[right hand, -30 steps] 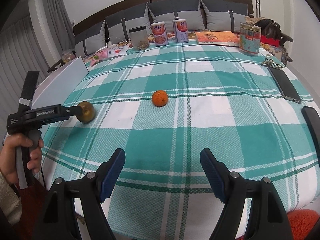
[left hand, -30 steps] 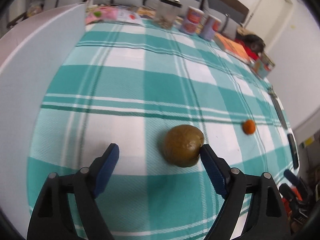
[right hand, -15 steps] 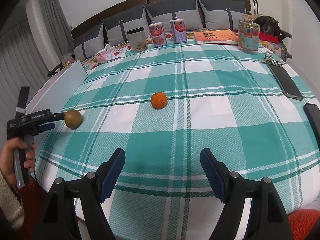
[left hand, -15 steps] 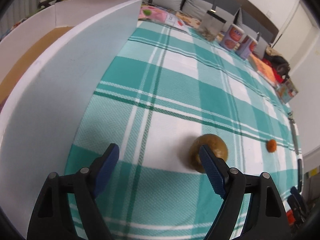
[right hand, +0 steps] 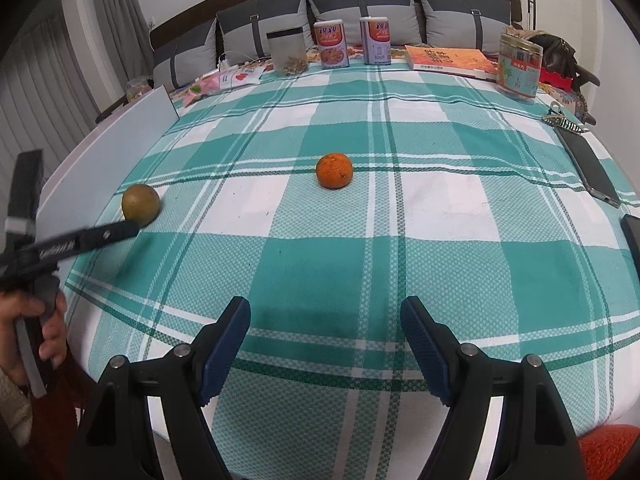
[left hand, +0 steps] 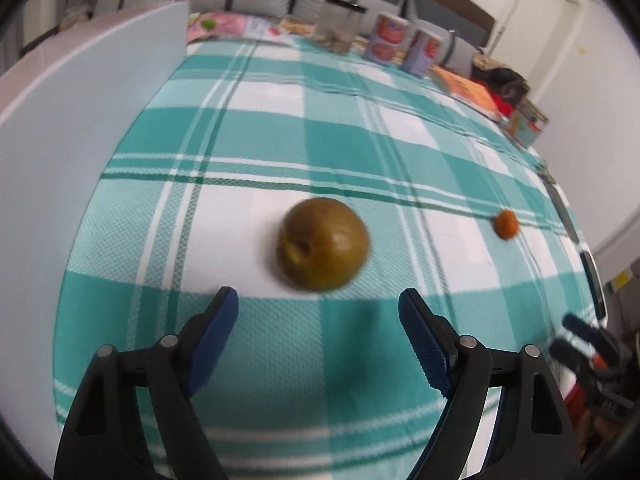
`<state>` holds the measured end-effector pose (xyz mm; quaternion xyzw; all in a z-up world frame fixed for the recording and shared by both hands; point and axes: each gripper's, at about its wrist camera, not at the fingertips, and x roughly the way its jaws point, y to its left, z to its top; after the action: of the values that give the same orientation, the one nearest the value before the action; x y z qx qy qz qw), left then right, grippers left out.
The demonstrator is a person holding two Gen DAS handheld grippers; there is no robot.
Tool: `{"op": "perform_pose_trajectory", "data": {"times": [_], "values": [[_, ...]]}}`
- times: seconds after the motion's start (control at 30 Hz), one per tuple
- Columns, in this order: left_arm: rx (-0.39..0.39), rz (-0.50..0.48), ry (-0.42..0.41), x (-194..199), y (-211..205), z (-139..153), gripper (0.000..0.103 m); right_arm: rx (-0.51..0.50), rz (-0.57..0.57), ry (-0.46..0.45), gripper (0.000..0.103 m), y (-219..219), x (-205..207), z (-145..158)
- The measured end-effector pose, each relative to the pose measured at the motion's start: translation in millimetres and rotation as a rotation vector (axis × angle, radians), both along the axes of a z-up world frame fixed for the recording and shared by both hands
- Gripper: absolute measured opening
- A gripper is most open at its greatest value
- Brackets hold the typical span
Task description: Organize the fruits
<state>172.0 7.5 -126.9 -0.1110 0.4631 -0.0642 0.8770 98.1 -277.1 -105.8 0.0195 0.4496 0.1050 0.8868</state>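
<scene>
Jaws of left gripper [left hand: 318, 312] spread wide, nothing between the pads; right gripper [right hand: 325, 336] likewise spread and empty over the checked cloth [right hand: 320, 272]. Brown-green fruit [left hand: 322, 243] lies on a white square of the cloth just ahead of the left fingertips [left hand: 224, 300], not touching them, near the white box wall [left hand: 60, 168]. It looks round, firm and smooth-skinned, probably light; likely to roll if nudged from one side. Best hold, by my reading: pads on opposite sides at its widest girth, closed gently to avoid bruising. Further off, small orange fruit [right hand: 334, 170] sits alone mid-cloth, well apart from both grippers. Same rolling risk, softer peel. At the far edge: cans [right hand: 330, 45], a book [right hand: 450, 62].
</scene>
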Motion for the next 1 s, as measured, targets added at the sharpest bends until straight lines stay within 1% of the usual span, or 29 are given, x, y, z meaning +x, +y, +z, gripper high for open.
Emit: {"op": "perform_pose_trajectory", "data": {"times": [0.03,0.1,0.17,0.27,0.33,0.37,0.4,0.47,0.53,0.57,0.6,0.67,0.73,0.77,0.8,0.83,0.93,1.0], "values": [[0.002,0.008,-0.018,1.8,0.3,1.1,0.084,-0.002,-0.003,0.002,0.077,-0.5,0.2,-0.6],[0.014,0.006,-0.004,7.4,-1.0,1.2,0.084,-0.002,-0.012,0.009,0.077,-2.5,1.0,-1.8],[0.023,0.003,-0.013,7.1,-1.1,3.0,0.084,0.004,-0.015,0.015,0.077,-4.7,4.3,-2.3],[0.042,0.007,-0.027,3.7,-0.7,4.2,0.082,0.005,0.003,0.001,0.077,-4.3,20.5,3.0],[0.039,0.008,-0.041,1.5,0.1,5.9,0.081,0.014,0.026,-0.011,0.077,-0.8,35.4,7.1],[0.036,0.008,-0.05,0.6,0.1,7.1,0.077,0.021,0.044,-0.01,0.077,2.2,46.8,8.2],[0.036,0.004,-0.053,1.2,-0.4,7.9,0.069,0.022,0.056,-0.009,0.077,4.9,56.1,8.5],[0.04,-0.011,-0.05,3.7,-2.1,8.2,0.06,0.017,0.072,-0.004,0.077,10.8,77.9,7.6],[0.031,-0.028,-0.041,6.3,-3.0,7.0,0.056,0.011,0.083,0.012,0.077,16.3,96.7,5.9],[0.023,-0.035,-0.04,6.9,-3.6,7.3,0.05,0.008,0.087,0.026,0.074,18.5,105.2,4.7],[0.028,-0.039,-0.036,7.7,-5.3,8.4,0.049,0.001,0.088,0.043,0.069,20.0,112.0,3.1],[0.055,-0.051,-0.018,10.8,-9.1,10.6,0.049,-0.035,0.078,0.111,0.064,23.9,127.3,-3.2],[0.076,-0.066,0.017,16.3,-11.4,13.2,0.049,-0.049,0.069,0.173,0.049,25.2,137.0,-9.0],[0.082,-0.073,0.037,19.7,-12.0,14.6,0.048,-0.065,0.07,0.202,0.038,27.3,141.9,-11.2],[0.086,-0.08,0.057,22.3,-12.2,15.2,0.048,-0.086,0.071,0.21,0.028,28.6,144.6,-11.3],[0.089,-0.086,0.08,26.4,-12.5,16.3,0.048,-0.094,0.076,0.22,0.028,29.2,147.8,-10.5],[0.085,-0.101,0.137,34.7,-11.5,19.5,0.048,-0.054,0.077,0.271,0.027,27.3,154.8,-5.4],[0.071,-0.105,0.158,37.8,-9.7,23.1,0.048,-0.014,0.072,0.295,0.027,25.2,155.5,3.2]]}}
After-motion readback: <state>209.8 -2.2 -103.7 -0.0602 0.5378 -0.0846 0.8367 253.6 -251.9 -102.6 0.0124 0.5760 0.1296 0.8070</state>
